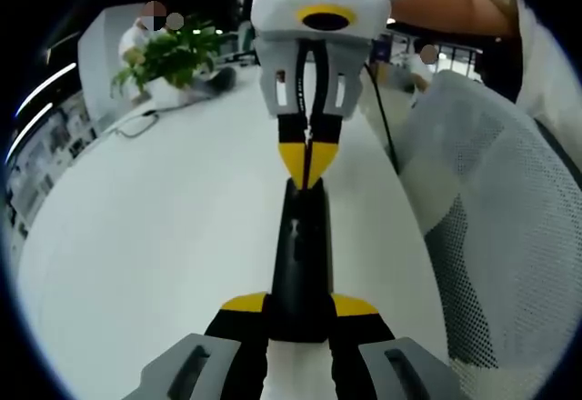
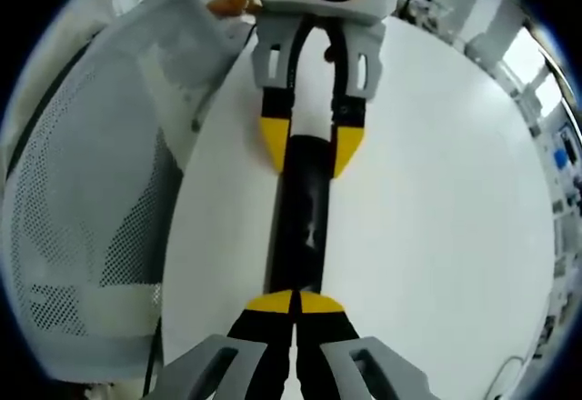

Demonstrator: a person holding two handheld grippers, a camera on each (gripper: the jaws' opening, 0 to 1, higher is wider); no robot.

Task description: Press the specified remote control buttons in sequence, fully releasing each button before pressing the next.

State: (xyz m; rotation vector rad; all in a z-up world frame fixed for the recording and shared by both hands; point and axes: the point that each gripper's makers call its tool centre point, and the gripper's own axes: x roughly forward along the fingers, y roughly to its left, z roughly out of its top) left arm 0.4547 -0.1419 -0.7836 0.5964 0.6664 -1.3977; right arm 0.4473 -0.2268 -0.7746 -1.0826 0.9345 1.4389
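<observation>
In the left gripper view a potted plant (image 1: 168,55) stands at upper left on the white table (image 1: 136,236), while at centre the left gripper (image 1: 300,314) pinches the near end of the black remote (image 1: 300,264). The right gripper (image 1: 307,165), its yellow tips pressed together, bears on the remote's far end. Judged advice: keep the hold steady, press straight down on the button, then lift fully clear.

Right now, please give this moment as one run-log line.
left gripper: shut on remote control | right gripper: shut, tips at its far end | surface: white table | button press: cannot tell
</observation>
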